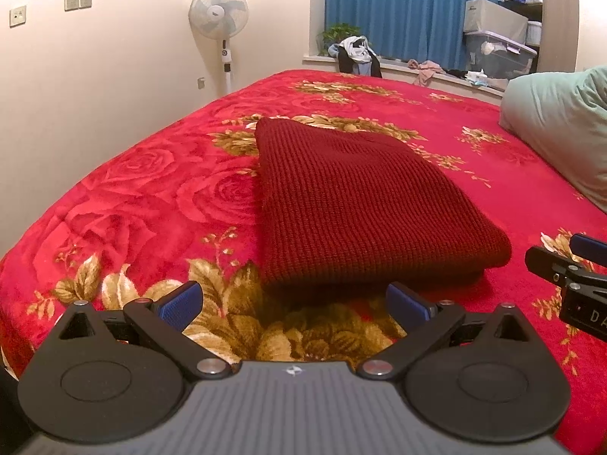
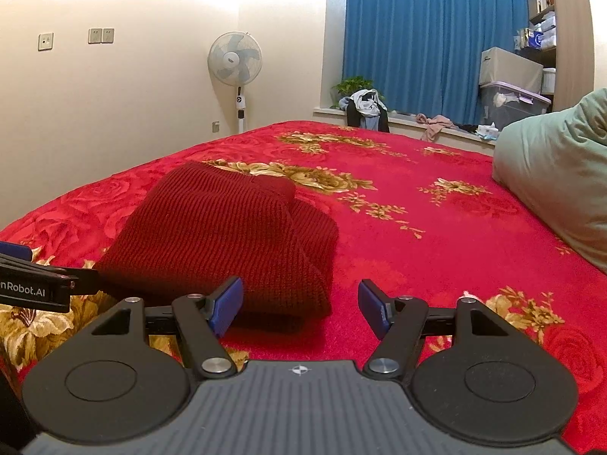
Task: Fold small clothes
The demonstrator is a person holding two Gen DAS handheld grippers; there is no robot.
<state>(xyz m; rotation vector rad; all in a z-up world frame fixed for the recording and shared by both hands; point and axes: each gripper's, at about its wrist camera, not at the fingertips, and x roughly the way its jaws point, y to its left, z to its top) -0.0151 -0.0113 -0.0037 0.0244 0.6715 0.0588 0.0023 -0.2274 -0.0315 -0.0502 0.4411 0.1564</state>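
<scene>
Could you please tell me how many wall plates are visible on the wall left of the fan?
3. A single plate sits furthest left. Two more hang side by side to its right, slightly higher, all left of the fan. More may lie outside the frame.

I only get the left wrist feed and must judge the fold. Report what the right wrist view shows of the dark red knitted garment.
Observer: The dark red knitted garment lies folded on the red floral blanket, with a second layer showing along its right side.
Operator: Give me the right gripper.
Observer: The right gripper is open; its left blue pad is at the garment's near corner, and nothing is between the pads.
Operator: Report the left gripper.
Observer: The left gripper is open too, just short of the garment's near edge.
</scene>
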